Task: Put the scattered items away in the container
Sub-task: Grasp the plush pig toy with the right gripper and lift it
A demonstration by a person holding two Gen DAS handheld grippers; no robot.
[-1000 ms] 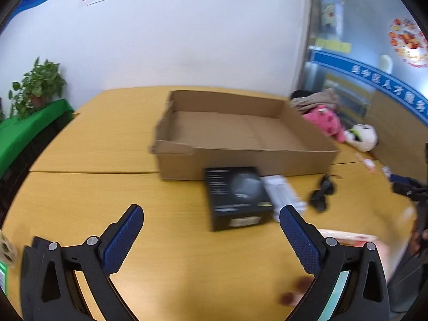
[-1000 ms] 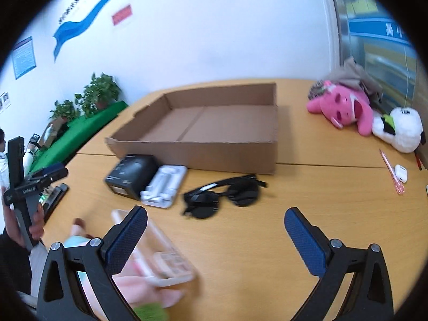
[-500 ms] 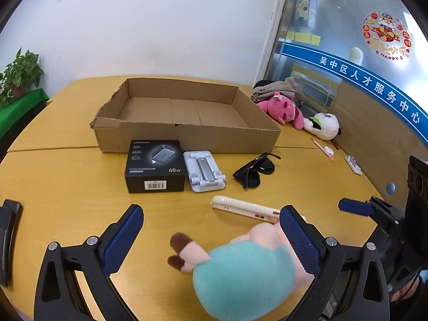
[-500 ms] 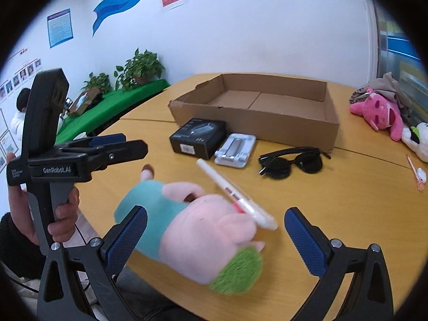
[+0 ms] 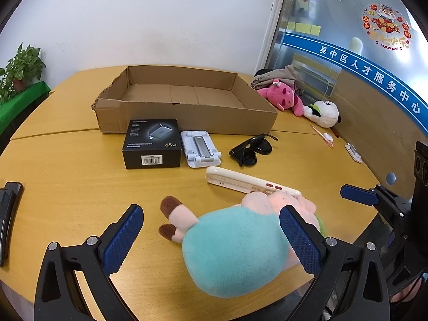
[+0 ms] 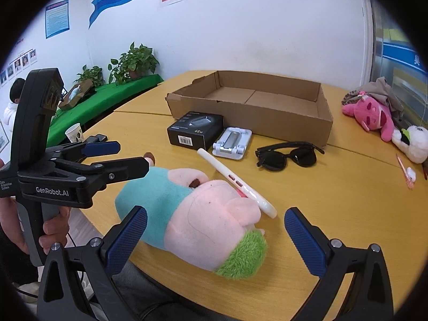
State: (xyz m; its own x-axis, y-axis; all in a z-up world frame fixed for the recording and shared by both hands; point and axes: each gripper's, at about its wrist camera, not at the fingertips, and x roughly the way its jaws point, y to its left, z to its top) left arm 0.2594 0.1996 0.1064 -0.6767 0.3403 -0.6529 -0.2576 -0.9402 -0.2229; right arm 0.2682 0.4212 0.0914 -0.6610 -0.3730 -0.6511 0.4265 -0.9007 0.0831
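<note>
Presently both spread grippers, left gripper (image 5: 211,236) and right gripper (image 6: 215,234), are poised over the teal-and-pink plush pig (image 6: 198,214) at the table's near edge, nothing grasped; closure, then transfer into the empty cardboard tray (image 5: 184,95), is judged next.

Empty cardboard tray (image 5: 187,112); plush pig (image 5: 235,243), charger box (image 5: 152,144) outside.

You're in an office service centre: a glass partition (image 5: 334,34) with a blue Chinese-lettered band, wall notices (image 6: 57,18), staff photos (image 6: 18,62), potted plants (image 6: 133,62) and a wooden meeting table (image 5: 67,182).
</note>
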